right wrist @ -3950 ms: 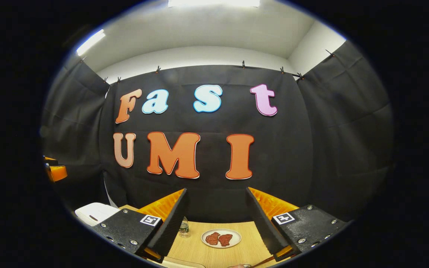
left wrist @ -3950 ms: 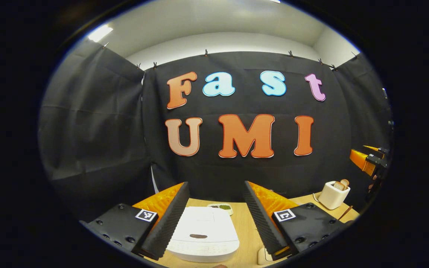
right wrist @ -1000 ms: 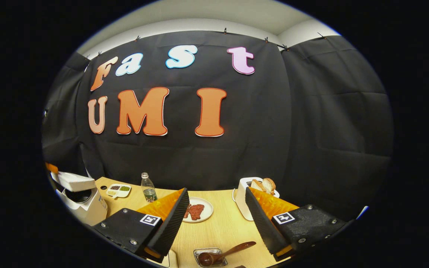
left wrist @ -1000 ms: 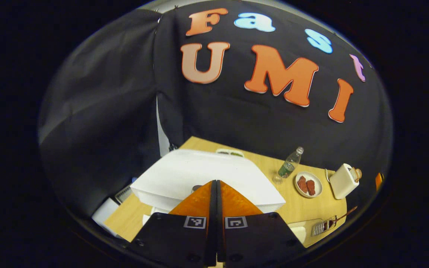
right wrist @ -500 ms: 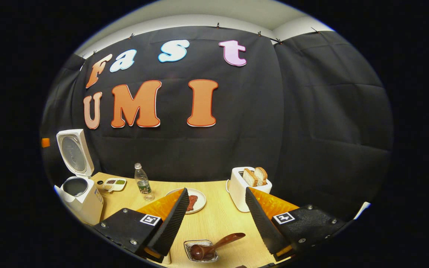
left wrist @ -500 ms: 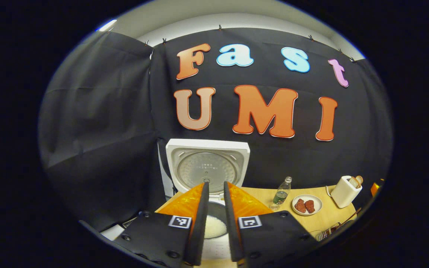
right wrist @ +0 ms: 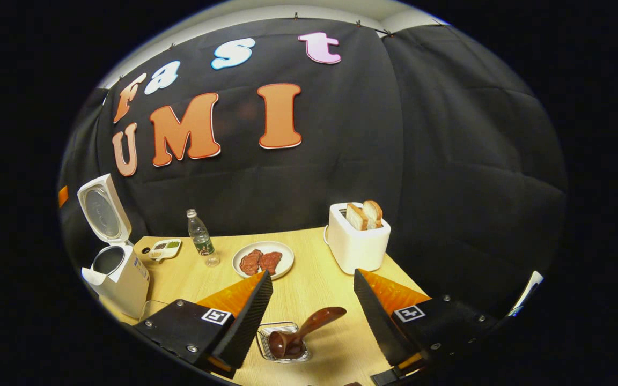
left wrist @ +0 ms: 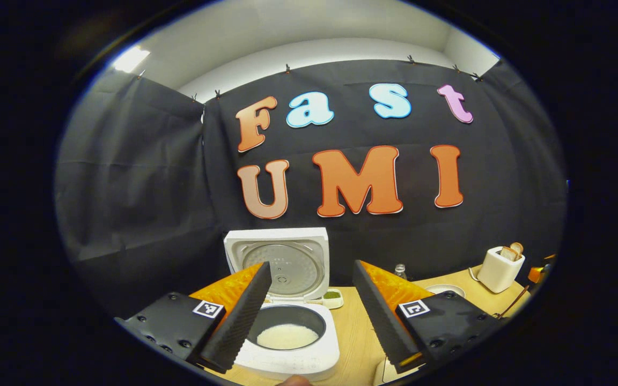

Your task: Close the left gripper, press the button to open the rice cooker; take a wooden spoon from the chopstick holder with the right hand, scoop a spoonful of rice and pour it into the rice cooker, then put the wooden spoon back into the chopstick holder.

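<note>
In the left gripper view we are holding the left gripper (left wrist: 311, 316) with its fingers spread wide apart, gripping nothing, above the front of the rice cooker (left wrist: 287, 351). The cooker's lid (left wrist: 278, 260) is standing upright, and white rice (left wrist: 286, 336) is lying in the dark inner pot. A small dish (left wrist: 333, 297) is sitting just behind the cooker on the wooden table (left wrist: 354, 343). Farther right a bottle (left wrist: 399, 269) is peeking over one finger, a plate (left wrist: 446, 289) is lying beside it, and a toaster (left wrist: 499, 268) is holding bread near the table's edge.
</note>
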`<action>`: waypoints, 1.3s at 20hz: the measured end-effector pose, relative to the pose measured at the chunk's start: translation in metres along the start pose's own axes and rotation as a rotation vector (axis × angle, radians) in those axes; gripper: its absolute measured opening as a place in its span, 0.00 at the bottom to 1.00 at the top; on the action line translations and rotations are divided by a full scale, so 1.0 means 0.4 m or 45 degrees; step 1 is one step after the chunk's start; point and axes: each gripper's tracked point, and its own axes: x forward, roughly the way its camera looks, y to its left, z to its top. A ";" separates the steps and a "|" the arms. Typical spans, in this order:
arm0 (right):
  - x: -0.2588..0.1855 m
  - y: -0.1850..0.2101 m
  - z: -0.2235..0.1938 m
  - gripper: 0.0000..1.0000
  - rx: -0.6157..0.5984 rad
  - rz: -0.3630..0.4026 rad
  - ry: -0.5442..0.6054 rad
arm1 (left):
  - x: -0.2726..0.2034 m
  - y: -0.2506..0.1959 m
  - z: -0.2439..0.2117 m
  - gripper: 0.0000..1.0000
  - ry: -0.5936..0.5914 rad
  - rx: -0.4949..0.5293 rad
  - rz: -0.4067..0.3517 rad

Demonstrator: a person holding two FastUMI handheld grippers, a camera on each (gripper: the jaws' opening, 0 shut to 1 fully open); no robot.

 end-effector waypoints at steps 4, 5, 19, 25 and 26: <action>0.014 -0.019 -0.082 0.94 0.055 0.021 0.111 | -0.018 -0.027 -0.032 1.00 0.054 0.008 0.001; 0.024 -0.016 -0.102 0.94 0.063 0.029 0.135 | -0.022 -0.033 -0.034 1.00 0.058 0.007 0.000; 0.131 0.051 -0.273 0.44 0.378 0.143 0.406 | -0.116 -0.044 -0.060 1.00 0.119 0.060 0.109; 0.090 0.068 -0.260 0.19 0.372 0.162 0.347 | -0.150 -0.055 -0.074 1.00 0.129 0.054 0.114; 0.081 0.072 -0.262 0.17 0.350 0.159 0.336 | -0.154 -0.053 -0.073 1.00 0.119 0.049 0.111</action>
